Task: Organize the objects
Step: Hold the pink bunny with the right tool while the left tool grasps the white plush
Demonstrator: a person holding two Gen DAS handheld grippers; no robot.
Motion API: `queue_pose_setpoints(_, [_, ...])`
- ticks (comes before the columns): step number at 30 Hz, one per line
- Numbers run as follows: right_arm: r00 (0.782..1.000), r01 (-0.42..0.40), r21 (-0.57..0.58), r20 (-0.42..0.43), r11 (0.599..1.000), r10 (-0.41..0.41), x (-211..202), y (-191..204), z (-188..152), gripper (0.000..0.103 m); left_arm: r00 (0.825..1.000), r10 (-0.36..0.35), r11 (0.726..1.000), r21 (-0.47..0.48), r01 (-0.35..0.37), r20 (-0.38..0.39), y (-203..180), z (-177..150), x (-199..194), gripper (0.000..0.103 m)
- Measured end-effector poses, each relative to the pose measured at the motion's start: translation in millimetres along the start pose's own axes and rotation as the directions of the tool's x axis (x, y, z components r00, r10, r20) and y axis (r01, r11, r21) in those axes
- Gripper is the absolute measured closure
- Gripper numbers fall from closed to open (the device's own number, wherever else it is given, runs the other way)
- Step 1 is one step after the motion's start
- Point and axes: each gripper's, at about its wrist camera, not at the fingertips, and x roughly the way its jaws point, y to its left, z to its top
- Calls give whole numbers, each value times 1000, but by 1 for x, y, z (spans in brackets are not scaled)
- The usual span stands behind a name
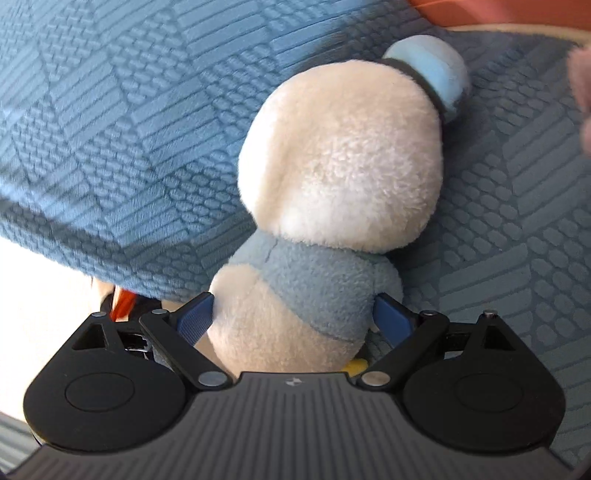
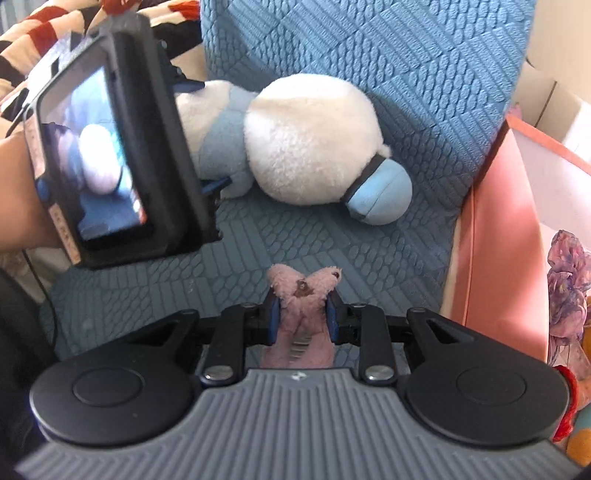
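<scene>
A white plush duck [image 1: 332,177] in a light blue shirt and blue cap [image 1: 436,74] lies against the blue quilted seat cover [image 1: 129,129]. My left gripper [image 1: 291,317] is shut on its body, blue pads pressing both sides. In the right wrist view the duck [image 2: 306,140] lies on its side on the seat, with the left gripper [image 2: 210,136] and its phone screen at its left. My right gripper [image 2: 303,314] is shut on a small pink plush toy [image 2: 301,295], held above the seat's front part.
A pink padded armrest [image 2: 495,236] borders the seat on the right, with a purple cloth item [image 2: 569,280] beyond it. A striped red, black and cream blanket [image 2: 44,33] lies at the upper left. The blue backrest [image 2: 369,48] rises behind the duck.
</scene>
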Motion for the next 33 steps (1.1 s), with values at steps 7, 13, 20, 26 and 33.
queue_pose_setpoints(7, [999, -2, 48, 50, 999, 0, 7, -2, -5, 74, 999, 12, 995, 94, -16, 51, -10, 8, 3, 9])
queue_pose_setpoints(13, [1000, 2, 75, 26, 997, -4, 10, -3, -12, 73, 993, 32, 954, 292, -63, 110, -23, 9, 10, 5])
queue_pose_setpoints(20, [999, -5, 132, -34, 991, 10, 17, -14, -20, 72, 991, -49, 930, 367, 1, 121, -13, 14, 16, 5])
queue_pose_setpoints(26, [1000, -7, 121, -25, 993, 10, 18, -14, -21, 72, 989, -133, 940, 324, 107, 58, -2, 29, 32, 5])
queue_pose_setpoints(33, [1000, -5, 166, 1, 986, 5, 21, -19, -25, 72, 976, -218, 967, 129, 219, -22, 29, 53, 52, 6])
